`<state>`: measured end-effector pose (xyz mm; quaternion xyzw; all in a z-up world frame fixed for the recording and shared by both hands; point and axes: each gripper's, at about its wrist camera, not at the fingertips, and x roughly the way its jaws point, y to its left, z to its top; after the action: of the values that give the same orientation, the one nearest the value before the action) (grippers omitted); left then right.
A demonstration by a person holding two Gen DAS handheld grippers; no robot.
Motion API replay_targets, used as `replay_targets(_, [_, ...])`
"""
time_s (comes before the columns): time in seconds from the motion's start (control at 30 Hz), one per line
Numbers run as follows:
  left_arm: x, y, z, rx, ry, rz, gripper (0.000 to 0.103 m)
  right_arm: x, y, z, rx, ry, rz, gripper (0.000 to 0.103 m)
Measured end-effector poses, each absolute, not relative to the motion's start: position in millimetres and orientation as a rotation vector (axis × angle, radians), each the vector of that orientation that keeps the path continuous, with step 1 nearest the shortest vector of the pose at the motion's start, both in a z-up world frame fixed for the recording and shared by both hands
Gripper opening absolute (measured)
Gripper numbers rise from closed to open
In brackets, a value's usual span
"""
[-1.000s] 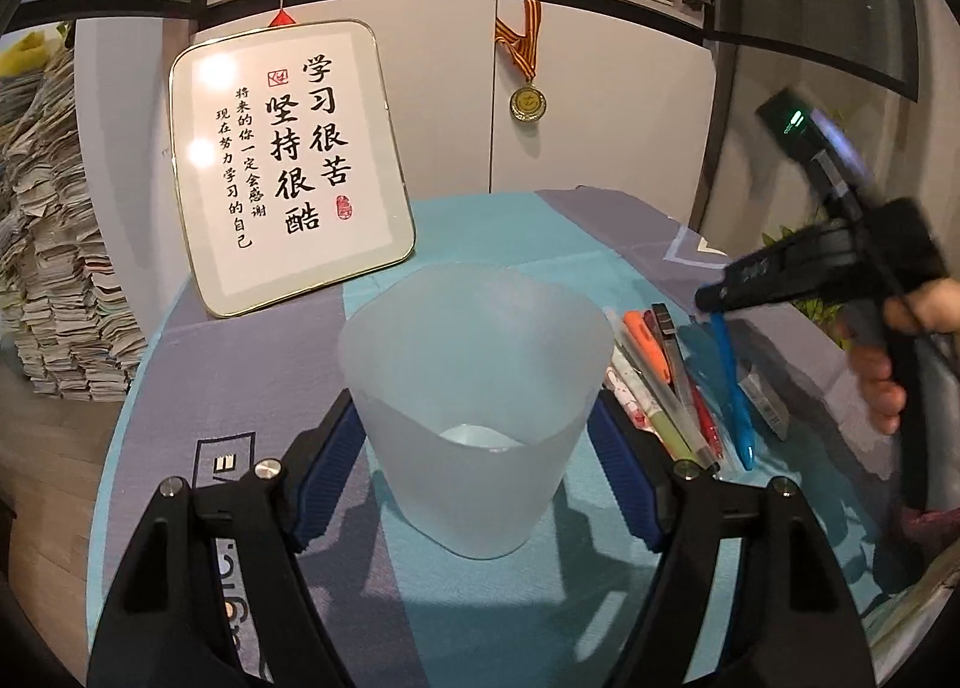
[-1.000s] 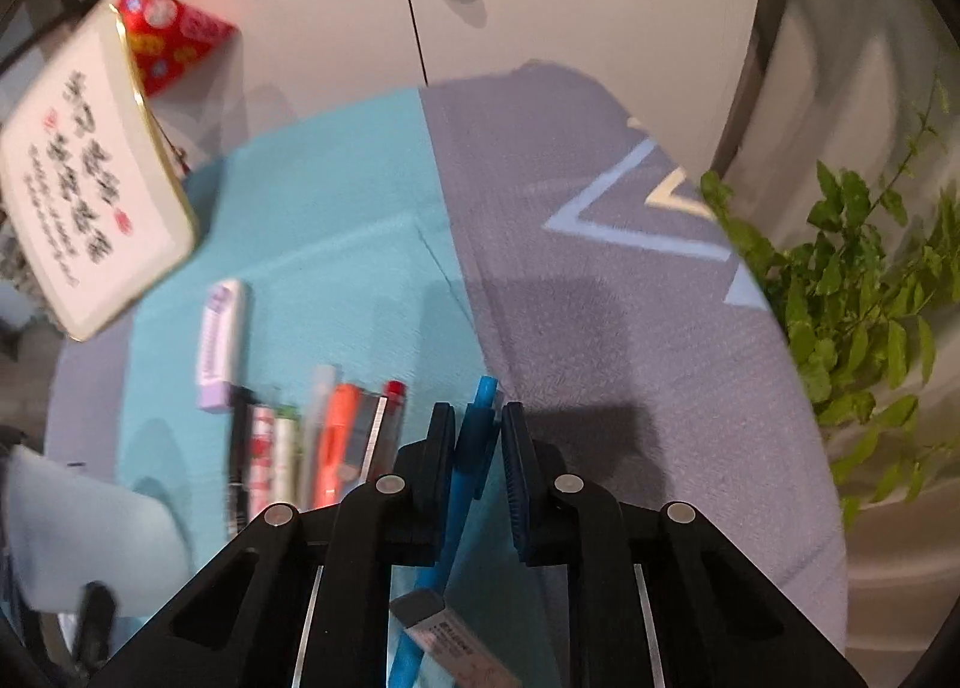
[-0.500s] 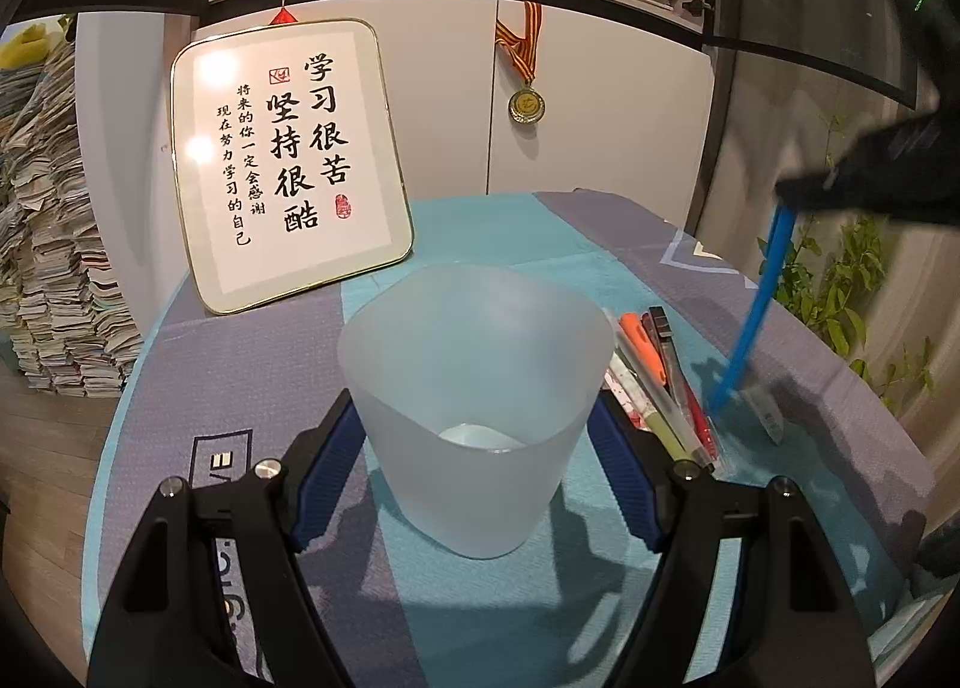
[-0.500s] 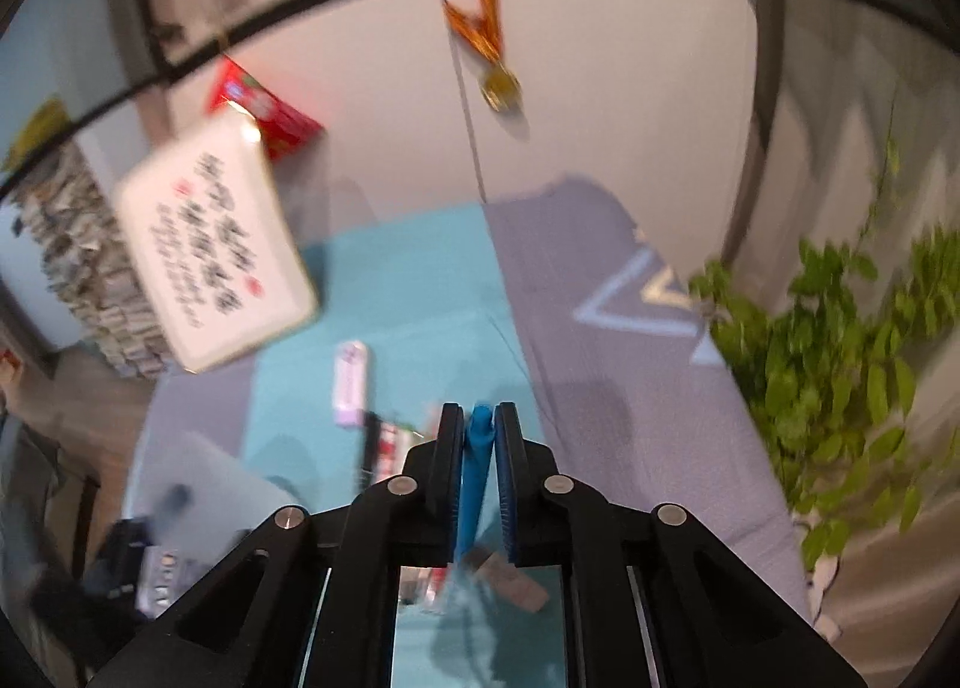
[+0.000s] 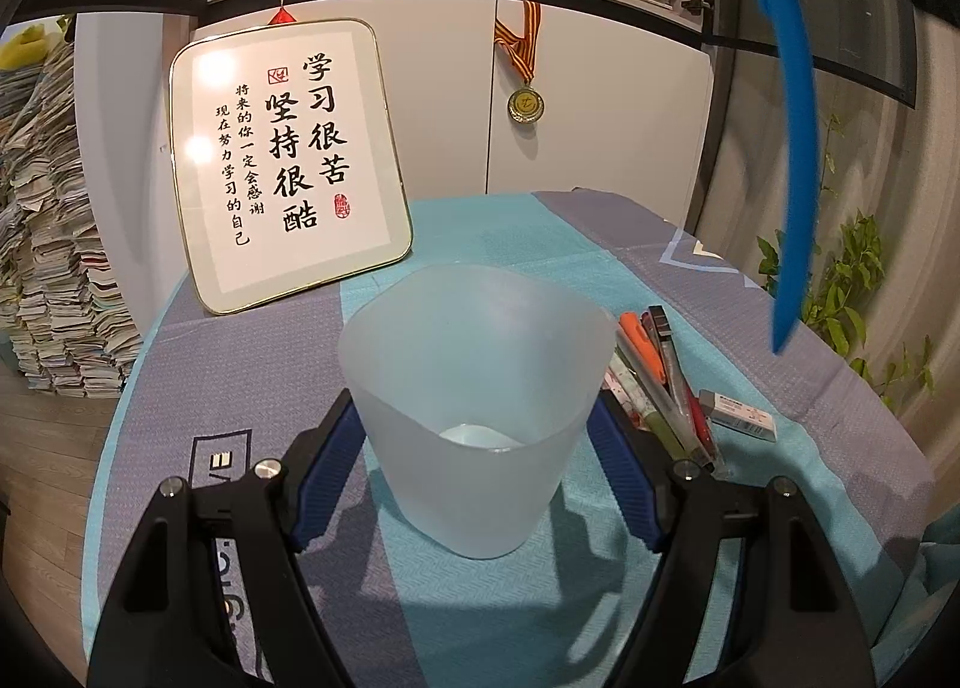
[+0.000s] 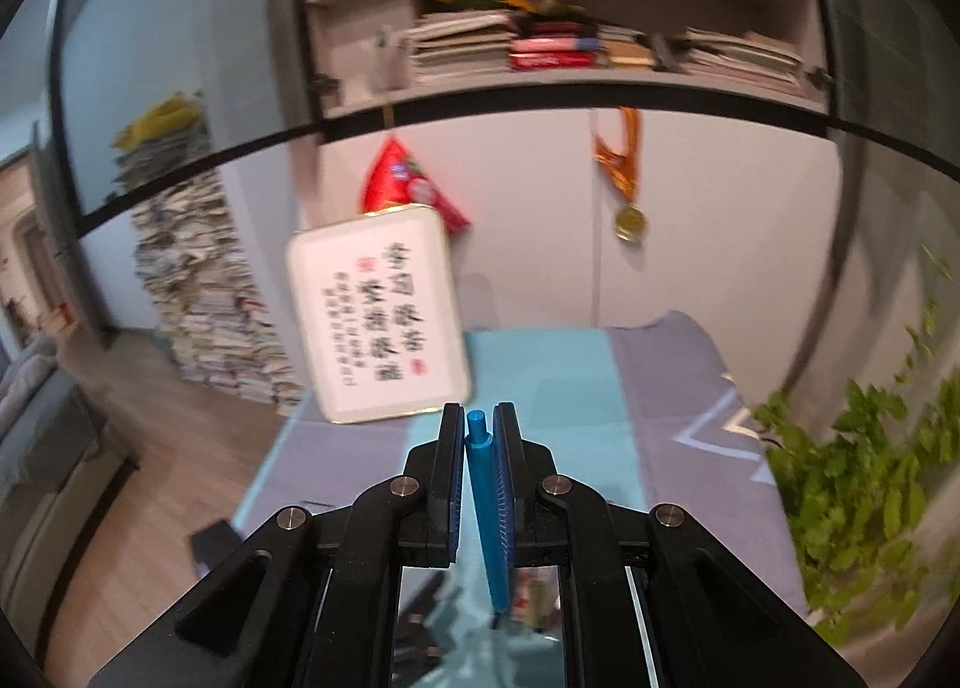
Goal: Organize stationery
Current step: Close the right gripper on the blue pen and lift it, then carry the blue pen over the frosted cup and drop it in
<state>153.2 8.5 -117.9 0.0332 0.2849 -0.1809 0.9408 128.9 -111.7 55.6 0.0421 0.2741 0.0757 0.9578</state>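
A frosted translucent cup (image 5: 474, 400) stands upright on the tablecloth between the fingers of my left gripper (image 5: 477, 436), which is shut on its sides. My right gripper (image 6: 479, 424) is shut on a blue pen (image 6: 487, 502) and holds it nearly upright, high above the table. The same blue pen (image 5: 795, 159) hangs in the air at the upper right of the left wrist view, right of the cup. Several pens and markers (image 5: 660, 382) lie in a row right of the cup, with a white eraser (image 5: 737, 415) beside them.
A framed calligraphy sign (image 5: 282, 159) leans on the white cabinet behind the cup. A medal (image 5: 527, 102) hangs on the cabinet. Green plant (image 5: 852, 280) at the table's right edge. A stack of papers (image 5: 48, 268) stands on the floor at left.
My right gripper has lifted the blue pen off the table and raised it high, tipping it upright. The left gripper and cup have stayed still.
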Motion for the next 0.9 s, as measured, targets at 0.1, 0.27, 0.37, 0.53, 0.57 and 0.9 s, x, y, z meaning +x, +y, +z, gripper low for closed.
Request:
replay_targets(0.1, [154, 8, -118, 0.068, 0.583, -0.369, 0.075, 125, -99, 63, 0.077, 0.531, 0.191, 0.010])
replay_targets(0.27, [155, 7, -119, 0.062, 0.592, -0.379, 0.075, 130, -89, 67, 0.100, 0.514, 0.244, 0.010])
replay_targets(0.37, [155, 7, -119, 0.063, 0.592, -0.379, 0.075, 139, -86, 57, 0.117, 0.559, 0.263, 0.010])
replay_targets(0.53, [155, 8, -119, 0.064, 0.593, -0.379, 0.075, 151, -85, 38, 0.133, 0.633, 0.285, 0.010])
replay_targets(0.57, [154, 8, -119, 0.064, 0.593, -0.379, 0.075, 152, -84, 34, 0.130, 0.642, 0.284, 0.010])
replay_targets(0.9, [155, 8, -119, 0.064, 0.593, -0.379, 0.075, 156, -87, 10, 0.132, 0.718, 0.291, 0.010])
